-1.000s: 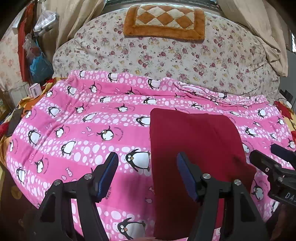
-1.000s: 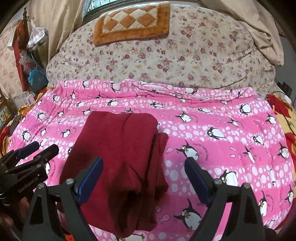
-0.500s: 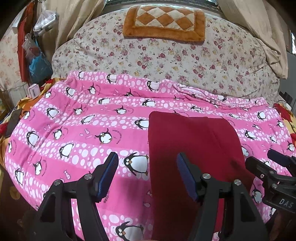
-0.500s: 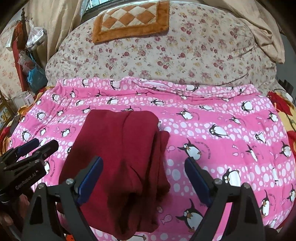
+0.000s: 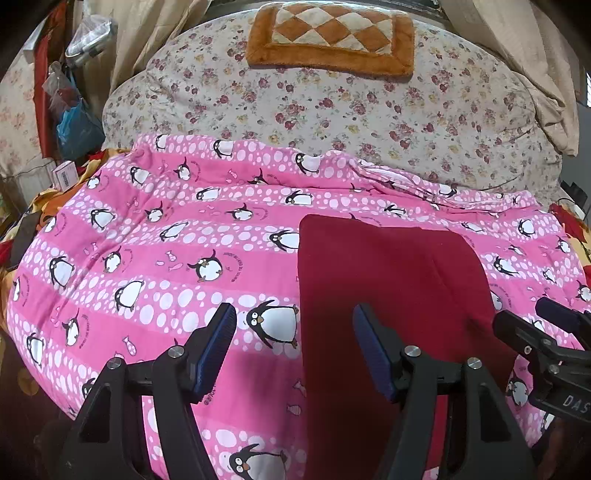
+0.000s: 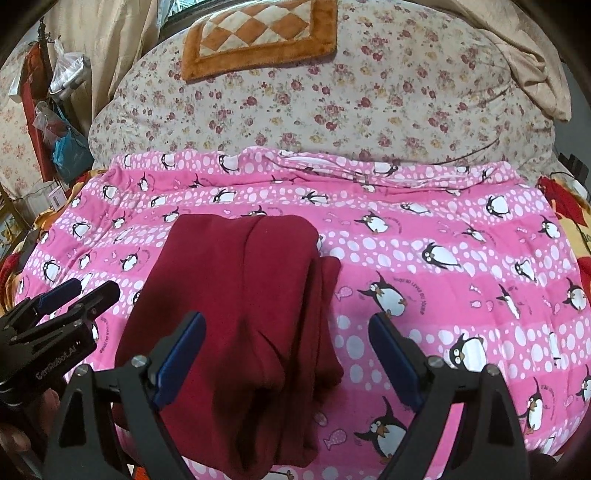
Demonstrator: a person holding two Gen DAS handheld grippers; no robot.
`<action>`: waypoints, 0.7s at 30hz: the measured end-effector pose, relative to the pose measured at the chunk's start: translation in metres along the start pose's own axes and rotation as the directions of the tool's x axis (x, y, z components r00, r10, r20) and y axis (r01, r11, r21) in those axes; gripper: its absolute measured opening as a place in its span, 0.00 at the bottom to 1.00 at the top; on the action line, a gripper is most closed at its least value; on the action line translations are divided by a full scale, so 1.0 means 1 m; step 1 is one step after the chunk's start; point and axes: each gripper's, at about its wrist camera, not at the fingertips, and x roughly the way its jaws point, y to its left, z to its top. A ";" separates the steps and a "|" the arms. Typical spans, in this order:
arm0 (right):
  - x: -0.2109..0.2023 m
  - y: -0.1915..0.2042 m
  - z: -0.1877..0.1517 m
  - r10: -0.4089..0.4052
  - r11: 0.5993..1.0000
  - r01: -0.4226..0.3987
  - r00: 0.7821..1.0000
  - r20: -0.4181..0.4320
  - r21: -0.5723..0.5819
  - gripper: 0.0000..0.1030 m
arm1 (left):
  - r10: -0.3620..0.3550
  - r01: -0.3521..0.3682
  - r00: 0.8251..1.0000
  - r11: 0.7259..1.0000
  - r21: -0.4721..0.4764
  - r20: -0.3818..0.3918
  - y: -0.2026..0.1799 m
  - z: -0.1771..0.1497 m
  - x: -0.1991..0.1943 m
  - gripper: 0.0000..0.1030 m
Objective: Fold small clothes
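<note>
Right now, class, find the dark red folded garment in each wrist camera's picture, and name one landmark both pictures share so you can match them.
Left wrist view: the dark red garment lies right of centre on the pink penguin blanket, running to the bottom edge.
Right wrist view: the dark red garment lies left of centre.
Shared landmark: the orange checkered cushion at the top.

Dark red garment (image 6: 236, 295); pink blanket (image 5: 155, 258) w/ b&w penguins, white dots; cream quilt (image 5: 332, 110) w/ red florals; orange/cream checked cushion (image 5: 332, 35); blue gripper pads (image 5: 218, 347).
</note>
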 end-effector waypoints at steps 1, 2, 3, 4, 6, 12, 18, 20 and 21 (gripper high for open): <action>0.001 0.000 0.000 0.000 1.000 0.000 1.000 -0.001 0.002 0.89 | 0.000 0.000 1.000 1.000 0.001 -0.001 0.000 0.001 0.001 0.44; 0.002 0.000 0.000 0.000 1.000 0.000 1.000 -0.003 0.002 0.90 | 0.000 0.000 1.000 1.000 0.001 0.000 0.000 0.000 0.000 0.44; 0.002 0.000 0.000 -0.001 1.000 0.001 1.000 -0.004 0.003 0.90 | 0.002 -0.002 1.000 1.000 0.003 0.000 0.000 0.001 0.001 0.44; 0.003 0.000 0.000 -0.002 1.000 0.002 1.000 -0.006 0.002 0.90 | 0.003 -0.003 1.000 1.000 0.003 0.001 0.000 0.001 0.001 0.44; 0.003 0.000 0.001 -0.005 1.000 0.005 1.000 -0.010 0.002 0.90 | 0.001 -0.001 1.000 1.000 0.000 0.001 0.000 0.000 0.000 0.44; 0.007 -0.001 0.002 -0.007 1.000 0.007 1.000 -0.020 0.006 0.90 | 0.001 -0.001 1.000 1.000 0.005 -0.008 0.001 0.001 0.005 0.44; 0.010 -0.002 0.003 -0.007 1.000 0.007 1.000 -0.029 0.009 0.90 | 0.000 0.000 1.000 1.000 0.006 -0.013 0.001 0.003 0.009 0.44; 0.011 -0.002 0.003 -0.007 1.000 0.007 1.000 -0.030 0.008 0.90 | -0.003 0.003 1.000 1.000 0.006 -0.017 0.002 0.003 0.010 0.44; 0.011 -0.002 0.003 -0.006 1.000 0.006 0.999 -0.032 0.009 0.90 | -0.003 0.003 1.000 1.000 0.008 -0.017 0.001 0.002 0.010 0.44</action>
